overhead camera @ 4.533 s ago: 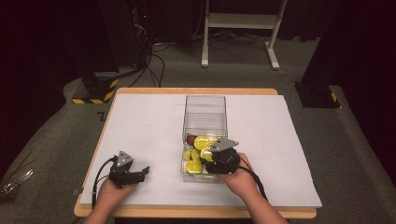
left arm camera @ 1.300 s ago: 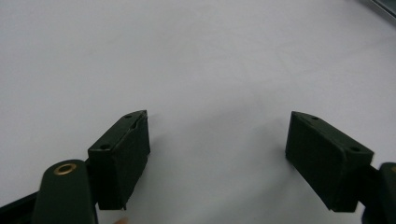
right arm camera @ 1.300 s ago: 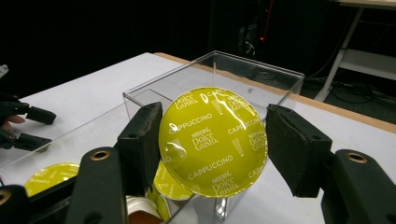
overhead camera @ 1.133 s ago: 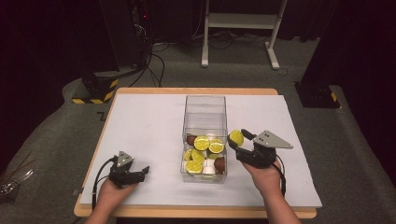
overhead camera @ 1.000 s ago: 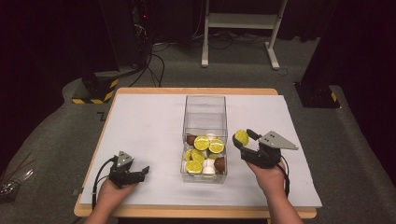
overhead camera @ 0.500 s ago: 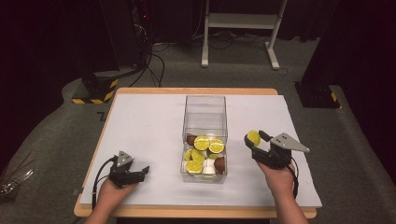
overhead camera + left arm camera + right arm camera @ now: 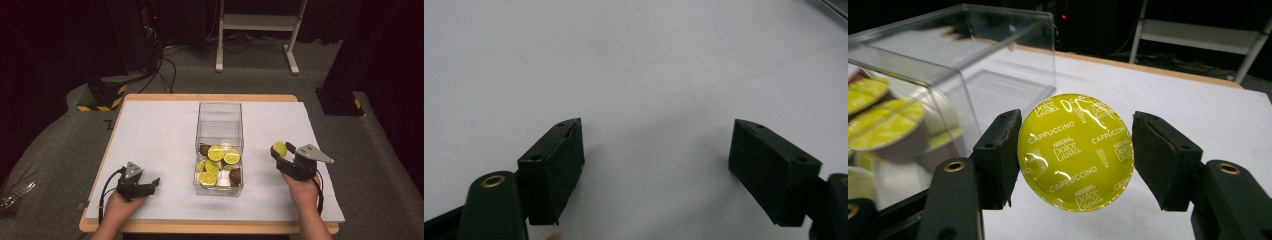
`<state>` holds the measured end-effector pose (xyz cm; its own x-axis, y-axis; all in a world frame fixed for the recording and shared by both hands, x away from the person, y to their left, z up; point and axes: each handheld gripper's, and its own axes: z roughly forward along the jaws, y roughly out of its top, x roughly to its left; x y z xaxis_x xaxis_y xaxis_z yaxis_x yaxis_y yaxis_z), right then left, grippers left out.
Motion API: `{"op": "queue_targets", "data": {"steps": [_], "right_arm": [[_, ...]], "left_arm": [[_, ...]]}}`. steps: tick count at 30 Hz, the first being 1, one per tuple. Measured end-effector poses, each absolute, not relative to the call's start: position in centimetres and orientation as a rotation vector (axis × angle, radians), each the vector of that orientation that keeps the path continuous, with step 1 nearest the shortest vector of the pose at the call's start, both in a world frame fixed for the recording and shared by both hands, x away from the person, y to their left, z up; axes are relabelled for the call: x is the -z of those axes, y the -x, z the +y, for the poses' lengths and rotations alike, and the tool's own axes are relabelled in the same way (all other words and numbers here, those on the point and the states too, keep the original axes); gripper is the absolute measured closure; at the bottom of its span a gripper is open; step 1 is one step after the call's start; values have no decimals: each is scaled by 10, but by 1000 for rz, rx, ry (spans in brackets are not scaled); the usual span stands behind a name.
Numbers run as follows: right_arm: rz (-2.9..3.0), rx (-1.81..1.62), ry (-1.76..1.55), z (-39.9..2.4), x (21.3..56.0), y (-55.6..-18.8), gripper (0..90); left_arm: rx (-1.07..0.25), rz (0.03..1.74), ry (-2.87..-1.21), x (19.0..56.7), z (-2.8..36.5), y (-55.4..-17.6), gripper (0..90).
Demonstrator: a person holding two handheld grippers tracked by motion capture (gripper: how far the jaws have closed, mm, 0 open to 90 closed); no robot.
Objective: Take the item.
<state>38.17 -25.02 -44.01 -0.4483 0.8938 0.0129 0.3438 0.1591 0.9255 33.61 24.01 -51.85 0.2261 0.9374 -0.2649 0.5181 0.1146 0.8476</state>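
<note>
My right gripper (image 7: 278, 150) (image 7: 1075, 155) is shut on a coffee capsule (image 7: 1075, 151) (image 7: 280, 148) with a yellow-green foil lid, held upright between both pads, lid toward the camera. It hovers over the white table cover (image 7: 165, 135) to the right of a clear plastic box (image 7: 220, 145) (image 7: 948, 80). The near half of the box holds several capsules (image 7: 216, 153) with yellow-green lids and brown or white bodies. My left gripper (image 7: 152, 184) (image 7: 656, 170) rests on the cover at the front left, jaws wide apart with nothing between them.
The far half of the clear box stands bare. A wooden table edge (image 7: 210, 97) frames the cover. Beyond the table are a white metal stand (image 7: 255, 22), cables on the grey floor and a yellow-black striped base (image 7: 97, 97).
My right gripper has carried the capsule out of the box and rightward, then lower toward the cover. The left gripper has stayed where it was.
</note>
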Motion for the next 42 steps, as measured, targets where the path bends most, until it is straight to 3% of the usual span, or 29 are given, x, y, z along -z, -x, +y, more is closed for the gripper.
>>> {"op": "queue_targets", "data": {"steps": [1, 2, 3, 4, 6, 10, 12, 42], "right_arm": [[1883, -1262, -1178, -251, 442, -383, 387], [1884, -1248, -1183, -252, 444, -385, 387], [1888, -1233, -1189, -253, 446, -387, 386], [1886, -1227, -1198, -254, 448, -389, 386], [1888, -1214, -1210, -255, 452, -393, 387], [1884, -1197, -1238, -257, 459, -399, 387], [1894, -1179, -1254, -257, 463, -403, 387], [1977, -1029, -1362, -261, 493, -416, 386]], "left_arm": [[-548, 1422, -1539, 518, 240, -336, 225], [-536, 1440, -1426, 519, 233, -338, 225], [-549, 1423, -1536, 519, 240, -336, 225], [-538, 1452, -1394, 519, 232, -339, 225], [-534, 1454, -1384, 519, 231, -339, 224], [-533, 1445, -1404, 519, 232, -339, 224], [-547, 1420, -1551, 518, 241, -336, 224], [-555, 1419, -1548, 518, 241, -336, 225]]}}
